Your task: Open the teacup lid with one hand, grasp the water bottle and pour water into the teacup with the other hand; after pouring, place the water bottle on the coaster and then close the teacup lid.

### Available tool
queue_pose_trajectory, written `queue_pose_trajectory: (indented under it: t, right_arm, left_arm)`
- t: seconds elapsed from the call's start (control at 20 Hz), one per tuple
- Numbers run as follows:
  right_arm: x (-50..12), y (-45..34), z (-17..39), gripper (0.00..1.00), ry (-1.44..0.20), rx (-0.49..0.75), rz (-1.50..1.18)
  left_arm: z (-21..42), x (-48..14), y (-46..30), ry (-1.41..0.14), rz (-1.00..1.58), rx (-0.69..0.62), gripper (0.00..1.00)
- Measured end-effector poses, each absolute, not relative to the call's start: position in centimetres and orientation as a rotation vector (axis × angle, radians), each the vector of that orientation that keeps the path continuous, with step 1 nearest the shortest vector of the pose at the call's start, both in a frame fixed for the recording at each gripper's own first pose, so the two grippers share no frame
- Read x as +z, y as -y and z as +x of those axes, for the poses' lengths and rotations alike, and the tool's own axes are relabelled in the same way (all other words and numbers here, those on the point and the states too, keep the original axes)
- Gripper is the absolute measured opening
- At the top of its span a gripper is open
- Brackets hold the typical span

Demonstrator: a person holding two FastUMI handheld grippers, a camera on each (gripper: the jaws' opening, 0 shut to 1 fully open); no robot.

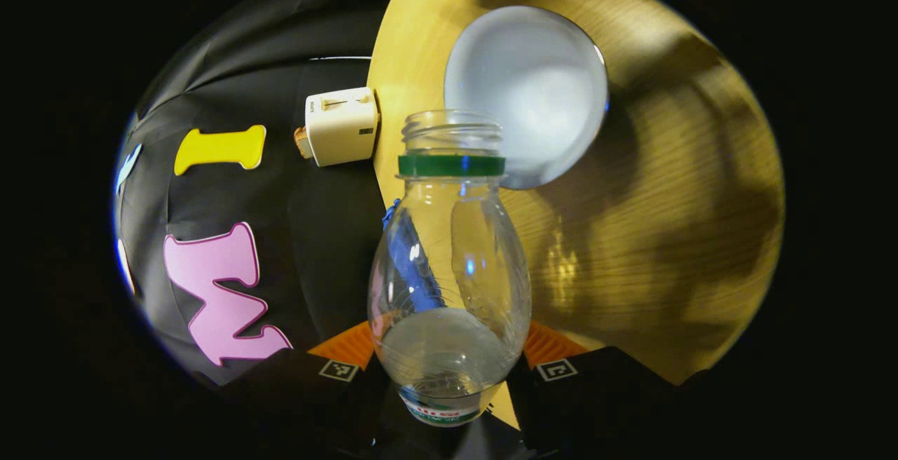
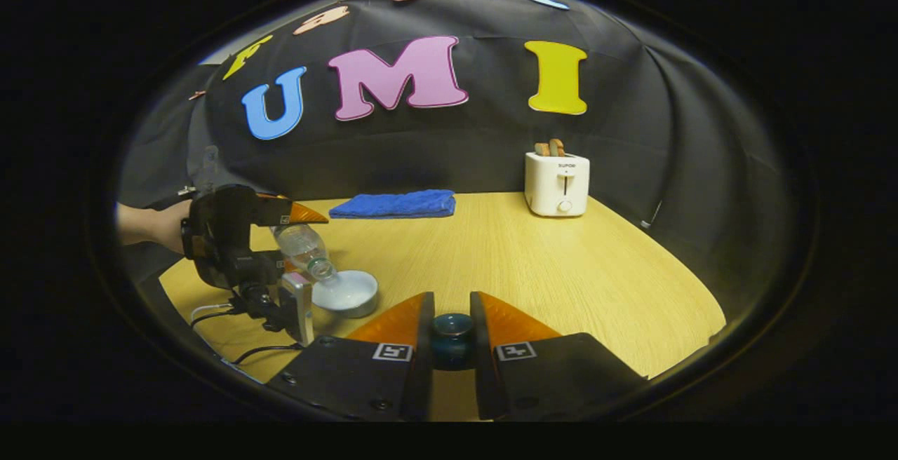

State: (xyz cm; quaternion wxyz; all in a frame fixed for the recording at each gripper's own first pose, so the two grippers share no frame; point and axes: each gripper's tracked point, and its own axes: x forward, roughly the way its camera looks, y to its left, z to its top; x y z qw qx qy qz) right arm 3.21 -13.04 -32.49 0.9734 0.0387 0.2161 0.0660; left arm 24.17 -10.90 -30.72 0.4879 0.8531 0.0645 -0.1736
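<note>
Wooden table in a booth with a black cloth wall. At the back sit a toaster with bread in its slots and a folded blue towel.

White teacup, lid off, stands near the table's left edge; in the left gripper view it is a pale round bowl; contents cannot be told.

Bottle is clear, uncapped, green ring at the neck, some water pooled low in the body. Left gripper is clamped on its lower body, both fingers against it. In the right gripper view the bottle is tilted, long axis slanting down to the right, mouth just over the teacup's rim.

Right gripper is closed on the dark knob of the lid, held above the table's front edge.
</note>
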Motion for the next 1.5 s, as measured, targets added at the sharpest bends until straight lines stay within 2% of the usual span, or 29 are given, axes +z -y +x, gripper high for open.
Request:
queue_pose_trajectory:
  t: [0.05, 0.5, 0.55, 0.6, 0.75, 0.9, 0.95, 1.0, 1.05, 1.5]
  right_arm:
    - [-32.6, 13.0, 3.2, 0.34, -0.438, 0.134, 0.079]
    - [-32.5, 12.9, 3.4, 0.34, -0.435, 0.132, 0.1]
    - [-32.5, 12.9, 3.4, 0.28, -0.434, 0.13, 0.106]
    - [-32.3, 12.9, 3.4, 0.34, -0.429, 0.128, 0.113]
    - [-32.3, 12.7, 3.4, 0.28, -0.429, 0.132, 0.113]
    - [-32.5, 12.4, 3.4, 0.28, -0.435, 0.141, 0.111]
    - [-32.4, 12.5, 3.3, 0.34, -0.433, 0.142, 0.114]
    - [-32.3, 12.5, 3.5, 0.28, -0.429, 0.14, 0.12]
    - [-32.2, 12.6, 3.6, 0.34, -0.428, 0.137, 0.128]
    - [-32.0, 12.6, 4.2, 0.34, -0.421, 0.134, 0.156]
  left_arm:
    - [24.3, -30.5, 10.8, -0.155, 2.094, -0.428, 0.76]
    - [24.6, -30.5, 10.9, -0.157, 2.219, -0.468, 0.76]
    - [24.8, -30.4, 10.9, -0.157, 2.231, -0.466, 0.77]
    - [24.8, -30.4, 10.9, -0.152, 2.24, -0.464, 0.77]
    - [24.8, -30.2, 10.9, -0.134, 2.264, -0.461, 0.77]
    - [25.0, -29.6, 11.4, -0.098, 2.306, -0.459, 0.77]
    - [24.9, -29.4, 11.7, -0.072, 2.322, -0.458, 0.77]
    - [24.9, -29.2, 12.0, -0.055, 2.333, -0.457, 0.77]
    - [25.0, -28.4, 12.3, -0.045, 2.343, -0.454, 0.77]
    - [26.1, -26.6, 12.8, -0.024, 2.476, -0.457, 0.77]
